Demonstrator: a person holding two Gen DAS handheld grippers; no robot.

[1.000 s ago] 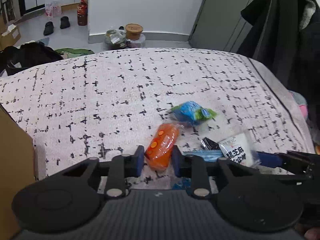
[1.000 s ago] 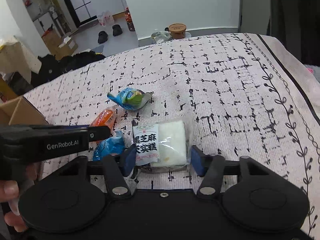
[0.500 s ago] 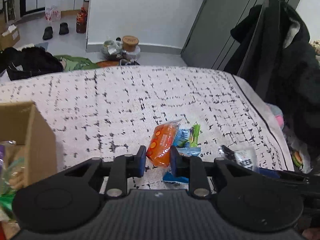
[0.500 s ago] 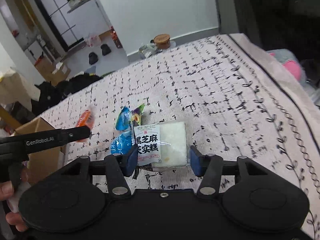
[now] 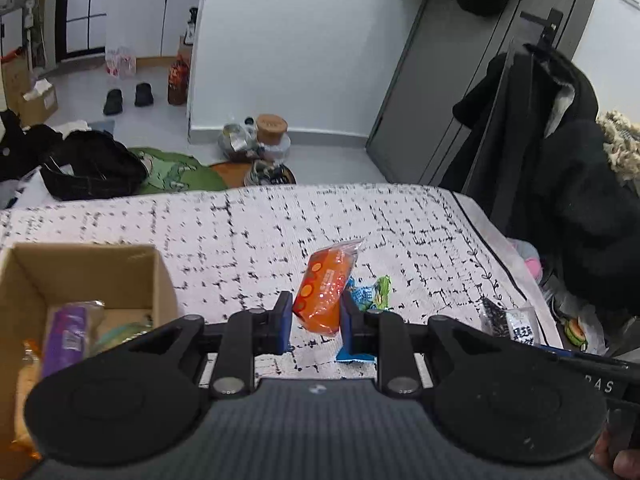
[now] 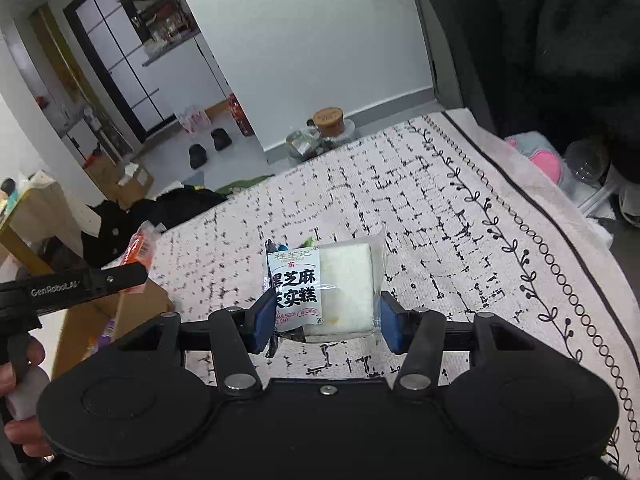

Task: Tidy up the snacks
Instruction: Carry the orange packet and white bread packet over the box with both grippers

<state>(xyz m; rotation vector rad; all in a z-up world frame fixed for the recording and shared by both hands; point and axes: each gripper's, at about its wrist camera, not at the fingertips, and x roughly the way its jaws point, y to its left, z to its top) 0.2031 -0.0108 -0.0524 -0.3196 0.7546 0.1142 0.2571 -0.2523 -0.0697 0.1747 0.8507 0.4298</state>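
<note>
Gripping an orange crinkly snack packet (image 5: 326,292) in the left gripper (image 5: 314,320), we are holding it above the bed, the open brown cardboard box (image 5: 80,276) lying lower-left, nearer this hand. In the right gripper (image 6: 322,320), our jaws are pinching a clear-wrapped white sesame cake (image 6: 324,292).

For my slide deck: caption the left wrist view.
Left tongs grip an orange plastic snack packet above the patterned blanket, beside an open cardboard box.

My black left gripper (image 5: 314,322) covers a flat blue packet (image 5: 354,354) — only its corner shows. The brown cardboard box (image 5: 86,270) runs off the frame's left edge.
</note>
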